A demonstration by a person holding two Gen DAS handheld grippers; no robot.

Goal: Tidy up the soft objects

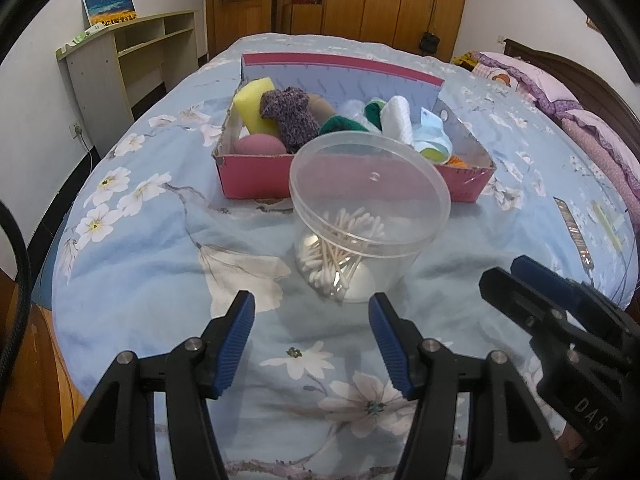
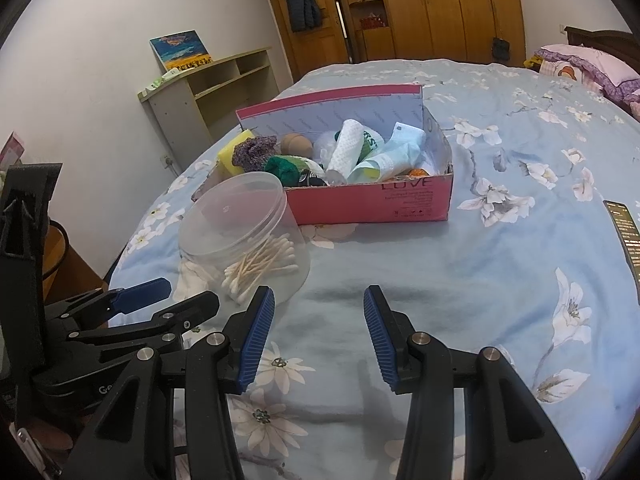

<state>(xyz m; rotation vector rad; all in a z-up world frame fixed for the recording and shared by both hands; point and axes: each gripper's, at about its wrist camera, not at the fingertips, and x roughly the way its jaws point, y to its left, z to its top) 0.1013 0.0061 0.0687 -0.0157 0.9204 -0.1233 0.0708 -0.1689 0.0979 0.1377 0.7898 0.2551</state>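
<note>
The jar of cotton swabs stands on the quilt, lid on, just in front of the pink box and just ahead of the left gripper. The box behind it is already crowded: a yellow sponge, a purple knit piece, a pink ball, something green, a white roll and pale blue cloth.

Both tools are empty. The left gripper's jaws are parted with only bedding between them, and the right gripper hangs the same way over bare quilt, off to the jar's right.

What worries me most is the footing. The jar sits on soft, rumpled bedding and looks a little tilted in the right view, so a nudge from one finger before the other lands could tip it or roll it toward the box. The clear wall is smooth and round, and wider than the present gap looks; if the jaws don't spread first, the tips will push it rather than straddle it. Squeeze near the lid and it may pop, spilling swabs over the quilt.

The two grippers also sit close together, so a reach across could knock them. And the box is full enough that anything dropped in carelessly might slide off the heap.
</note>
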